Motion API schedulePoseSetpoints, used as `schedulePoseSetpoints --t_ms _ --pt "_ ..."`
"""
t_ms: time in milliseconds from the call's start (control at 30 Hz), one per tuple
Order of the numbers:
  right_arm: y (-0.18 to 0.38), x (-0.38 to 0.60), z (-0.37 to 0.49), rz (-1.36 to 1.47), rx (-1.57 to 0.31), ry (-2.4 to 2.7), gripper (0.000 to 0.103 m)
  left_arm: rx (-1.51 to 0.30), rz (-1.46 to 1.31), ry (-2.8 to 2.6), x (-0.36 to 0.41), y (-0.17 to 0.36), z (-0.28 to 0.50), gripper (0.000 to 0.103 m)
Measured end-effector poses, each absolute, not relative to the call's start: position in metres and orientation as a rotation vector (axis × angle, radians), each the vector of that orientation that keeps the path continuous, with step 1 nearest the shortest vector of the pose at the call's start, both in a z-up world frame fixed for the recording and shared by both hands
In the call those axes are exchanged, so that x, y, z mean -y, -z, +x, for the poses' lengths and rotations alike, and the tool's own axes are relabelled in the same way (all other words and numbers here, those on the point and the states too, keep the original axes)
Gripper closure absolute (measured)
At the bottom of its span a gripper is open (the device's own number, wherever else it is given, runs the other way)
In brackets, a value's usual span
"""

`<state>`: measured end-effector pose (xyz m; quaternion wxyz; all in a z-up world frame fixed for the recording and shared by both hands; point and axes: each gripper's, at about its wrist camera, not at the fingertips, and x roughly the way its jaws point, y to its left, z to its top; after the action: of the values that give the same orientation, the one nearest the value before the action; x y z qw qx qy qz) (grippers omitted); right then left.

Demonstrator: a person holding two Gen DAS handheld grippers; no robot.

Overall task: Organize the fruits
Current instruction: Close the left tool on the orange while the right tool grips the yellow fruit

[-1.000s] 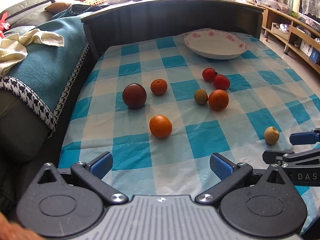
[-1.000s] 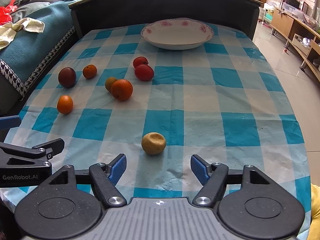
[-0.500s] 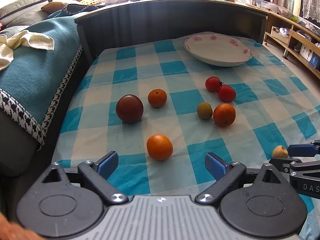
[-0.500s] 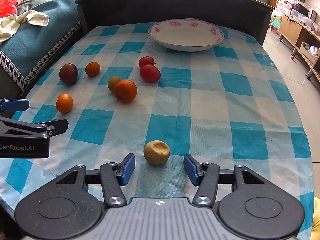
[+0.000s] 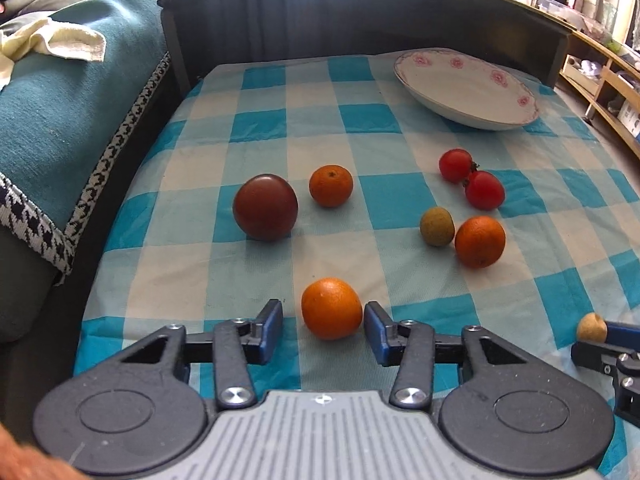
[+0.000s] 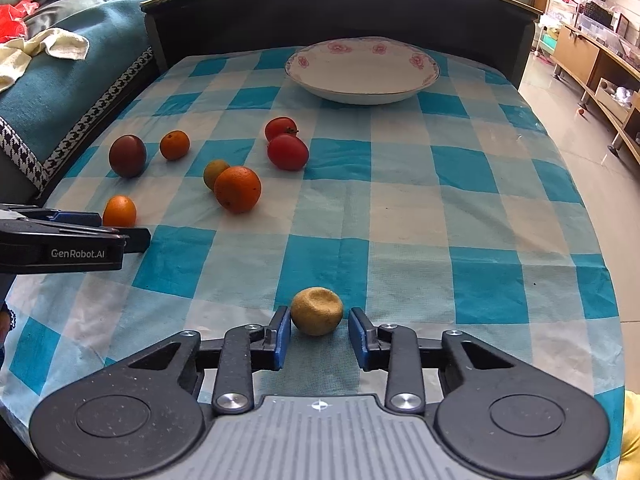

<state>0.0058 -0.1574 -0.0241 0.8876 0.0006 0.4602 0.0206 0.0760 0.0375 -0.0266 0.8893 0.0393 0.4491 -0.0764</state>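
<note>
On the blue-checked cloth, my left gripper (image 5: 323,312) has the nearest orange (image 5: 331,308) between its blue pads. The jaws are closing; the right pad touches the orange, while a gap shows at the left pad. My right gripper (image 6: 320,316) is shut on a dented tan fruit (image 6: 317,311) at its fingertips. Farther back lie a dark plum (image 5: 265,207), a small orange (image 5: 331,185), two red tomatoes (image 5: 484,190), a greenish fruit (image 5: 437,226) and another orange (image 5: 479,241). The flowered white plate (image 6: 362,98) stands bare at the far side.
A sofa with a teal blanket (image 5: 60,120) and a cream towel (image 5: 56,40) borders the table's left. A dark raised panel (image 6: 340,12) closes the far edge. Tiled floor (image 6: 568,120) and wooden shelves (image 6: 592,60) lie to the right.
My left gripper moved forward to the nearest orange and its fingers narrowed around it. The right gripper's fingers closed in onto the tan fruit without the hand moving.
</note>
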Motion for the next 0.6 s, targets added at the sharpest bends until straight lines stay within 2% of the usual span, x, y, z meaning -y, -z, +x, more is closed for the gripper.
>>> schedulePoseSetpoints --t_ms 200,600 --pt "0.024 0.159 0.006 0.010 -0.959 -0.045 0.080 -0.968 0.069 0.190 -0.037 0.026 0.073 0.064" --pt "0.012 0.166 0.003 0.046 -0.930 -0.065 0.081 -0.937 0.114 0.263 -0.013 0.004 0.049 0.064"
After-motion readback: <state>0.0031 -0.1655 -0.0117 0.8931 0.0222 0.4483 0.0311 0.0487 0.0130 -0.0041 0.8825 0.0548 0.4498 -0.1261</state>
